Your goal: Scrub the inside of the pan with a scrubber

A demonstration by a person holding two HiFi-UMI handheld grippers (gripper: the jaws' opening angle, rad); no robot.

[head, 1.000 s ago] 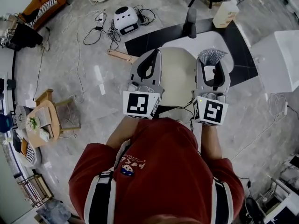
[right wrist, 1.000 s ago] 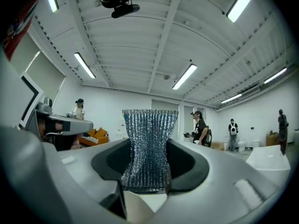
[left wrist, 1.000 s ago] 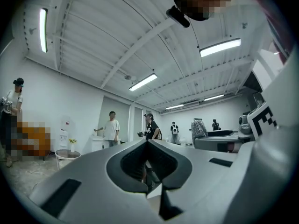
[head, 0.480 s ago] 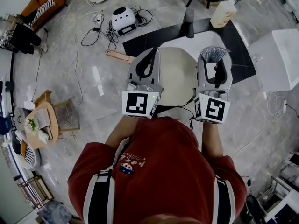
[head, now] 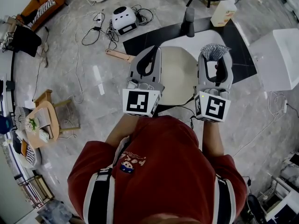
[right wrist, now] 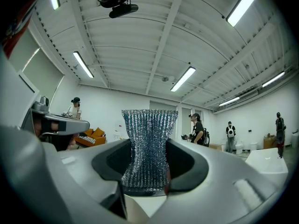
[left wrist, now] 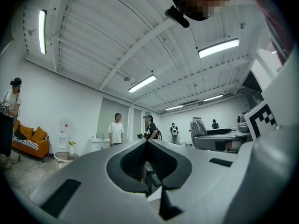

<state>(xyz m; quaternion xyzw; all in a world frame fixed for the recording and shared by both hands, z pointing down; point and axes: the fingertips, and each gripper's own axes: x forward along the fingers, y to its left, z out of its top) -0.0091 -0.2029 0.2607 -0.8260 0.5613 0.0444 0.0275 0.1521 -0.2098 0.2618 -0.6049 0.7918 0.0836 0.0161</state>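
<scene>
- Left tool (head: 152,52): jaws clenched, nothing seen between them; best brought down to steady the pan's rim.
- Round cream-coloured pan (head: 179,78): set on the dark tabletop (head: 140,42), below and between both tools.
- Right tool (head: 215,61): clamped on the silver mesh scrubber (head: 212,51); to be tipped downward and pressed flat inside the pan.

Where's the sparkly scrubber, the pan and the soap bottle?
scrubber (right wrist: 148,143), right gripper view, the middle of its silver mesh, pinched between the jaws.
pan (head: 177,78), head view, its bare cream inside.
bottle (head: 223,14), head view, its pale body.
</scene>
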